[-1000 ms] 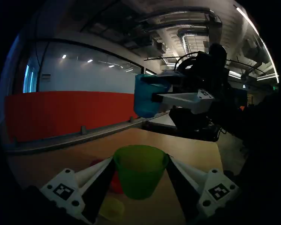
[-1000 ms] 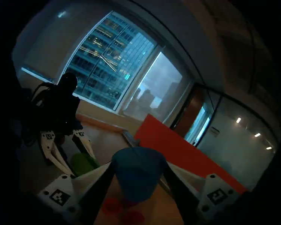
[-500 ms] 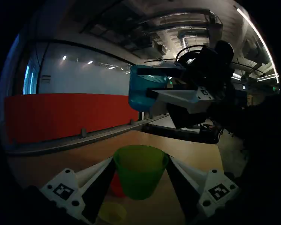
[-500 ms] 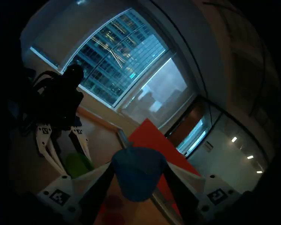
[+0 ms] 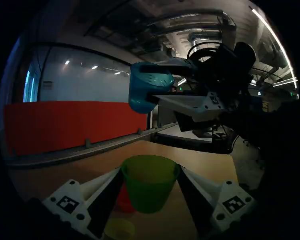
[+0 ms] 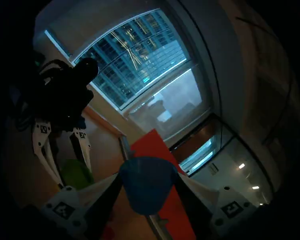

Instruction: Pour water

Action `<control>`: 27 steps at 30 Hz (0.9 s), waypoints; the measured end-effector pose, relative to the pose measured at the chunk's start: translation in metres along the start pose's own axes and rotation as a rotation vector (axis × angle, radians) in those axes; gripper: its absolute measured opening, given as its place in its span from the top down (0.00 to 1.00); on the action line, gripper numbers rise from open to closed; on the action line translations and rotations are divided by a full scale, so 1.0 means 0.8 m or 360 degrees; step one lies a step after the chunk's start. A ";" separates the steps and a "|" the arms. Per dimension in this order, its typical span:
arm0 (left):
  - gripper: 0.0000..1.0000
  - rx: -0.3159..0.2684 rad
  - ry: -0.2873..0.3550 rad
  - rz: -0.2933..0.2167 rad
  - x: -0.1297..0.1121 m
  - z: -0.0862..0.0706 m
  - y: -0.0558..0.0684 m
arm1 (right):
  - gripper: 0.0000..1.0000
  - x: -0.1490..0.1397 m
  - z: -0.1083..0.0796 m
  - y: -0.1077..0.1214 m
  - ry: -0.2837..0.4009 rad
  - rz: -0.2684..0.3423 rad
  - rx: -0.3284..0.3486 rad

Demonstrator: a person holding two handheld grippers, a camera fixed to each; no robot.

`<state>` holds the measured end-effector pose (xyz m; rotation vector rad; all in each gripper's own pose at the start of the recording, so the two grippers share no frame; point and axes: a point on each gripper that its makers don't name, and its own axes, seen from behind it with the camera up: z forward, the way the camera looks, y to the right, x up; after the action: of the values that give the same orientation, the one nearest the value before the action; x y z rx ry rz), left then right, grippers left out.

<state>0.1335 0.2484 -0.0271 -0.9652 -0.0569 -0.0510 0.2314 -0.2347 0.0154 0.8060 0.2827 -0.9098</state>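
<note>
Blue plastic cup point(image 5: 149, 91): hanging tilted in the air, well above the green cup; too dim to tell what it is holding.
Right gripper point(image 6: 148, 178): both fingers are pressing the blue cup's sides.
Green plastic cup point(image 5: 151, 182): sitting upright over the table.
Left gripper point(image 5: 150, 173): fingers are squeezing the green cup.
Wooden table point(image 5: 206, 162): lying below.
Red cup point(image 5: 124, 199): mostly hiding behind the finger and the green cup.
Yellow cup point(image 5: 119, 229): being cut off at the bottom.

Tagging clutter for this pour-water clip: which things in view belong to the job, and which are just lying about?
In the job: green cup in left gripper; blue cup, tilted, in right gripper.
Lying about: red cup, yellow cup on the table.
</note>
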 end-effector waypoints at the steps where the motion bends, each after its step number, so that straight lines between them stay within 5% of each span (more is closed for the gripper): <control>1: 0.11 0.0000 0.0000 0.0001 0.000 0.000 0.000 | 0.09 0.002 0.001 -0.001 -0.0002 -0.0018 -0.0002; 27: 0.11 -0.0020 0.0006 0.0001 0.003 0.009 0.003 | 0.10 0.004 0.013 0.007 -0.0029 -0.0367 -0.0020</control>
<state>0.1360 0.2551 -0.0247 -0.9775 -0.0528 -0.0524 0.2367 -0.2423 0.0236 0.7630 0.3701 -1.1297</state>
